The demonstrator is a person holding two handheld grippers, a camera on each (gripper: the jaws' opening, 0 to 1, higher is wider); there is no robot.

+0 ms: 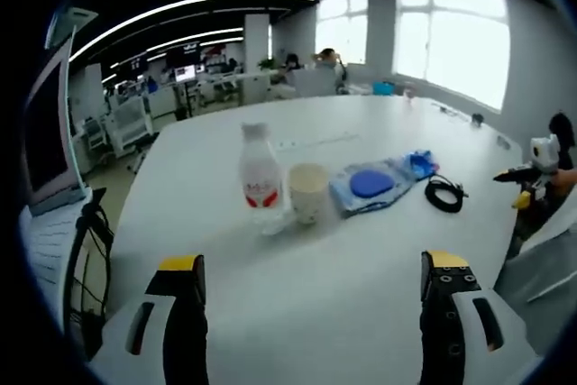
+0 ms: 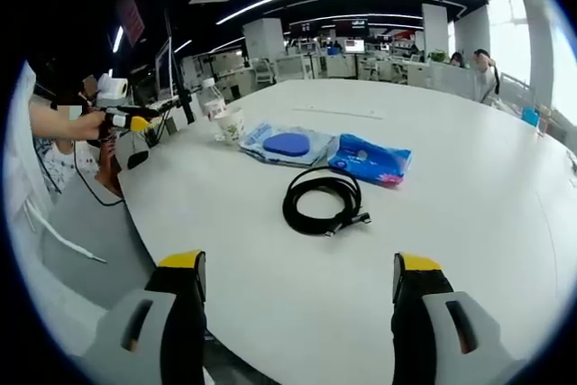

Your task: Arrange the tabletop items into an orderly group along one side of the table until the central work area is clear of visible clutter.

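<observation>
While the left gripper (image 1: pixel 309 290) hangs with jaws apart and empty above the table (image 1: pixel 361 313), a bottle (image 1: pixel 260 173) and cup (image 1: pixel 307 192) stand side by side ahead, a blue pack (image 1: pixel 383 179) and cable (image 1: pixel 444 194) to their right. Seen from the right gripper (image 2: pixel 295 286), also spread and empty, the coiled cable (image 2: pixel 323 203) lies nearest, the blue packs (image 2: pixel 371 160) beyond it.

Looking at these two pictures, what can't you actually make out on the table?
- Bottle label: the print is too small to read in the left gripper view.
- Paper cup: its contents are hidden by its own wall.
- Blue packet: its print is blurred in the right gripper view.
- Black cable: plug type too small to tell.
</observation>
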